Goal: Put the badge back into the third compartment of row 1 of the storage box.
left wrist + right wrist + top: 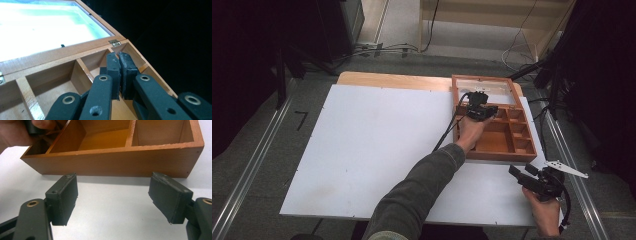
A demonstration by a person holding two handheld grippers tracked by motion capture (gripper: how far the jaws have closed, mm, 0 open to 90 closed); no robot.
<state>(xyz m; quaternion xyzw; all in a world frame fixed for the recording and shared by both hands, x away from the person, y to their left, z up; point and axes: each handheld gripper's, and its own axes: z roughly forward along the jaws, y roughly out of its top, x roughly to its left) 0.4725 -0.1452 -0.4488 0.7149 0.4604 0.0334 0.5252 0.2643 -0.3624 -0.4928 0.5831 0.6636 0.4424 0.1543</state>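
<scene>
- The box point(494, 142) sits at the far right of the tabletop point(362, 150), its glazed lid point(484, 87) swung back and standing open behind the tray.
- The left tongs point(486, 111) are clenched on nothing, pads pressed together, tips poised over a small rear compartment by the hinge point(114, 42).
- The right tongs point(519, 174) are released, jaws wide apart, resting low over the tabletop just in front of the box's near wall and not touching it.
- Judged step: the left tongs work inside the back row of the box, or reach for the lid; no contents show in the compartments.
- To do it well: keep the left tips clear of the thin dividers point(83, 68), which would catch a sideways sweep.
- If the lid is to come down, I would push it from its top rail, not the glass pane.
- The box looks light; the right tongs could brace its near wall point(112, 161) so it does not slide.
- Count: one box, one lid, two tongs.
- Count: one hinge plainly seen in the left gripper view, with a second just showing at that frame's left edge.
- Compartments: I make out about seven in the high view, one large and the rest small; the hand point(472, 131) hides some.
</scene>
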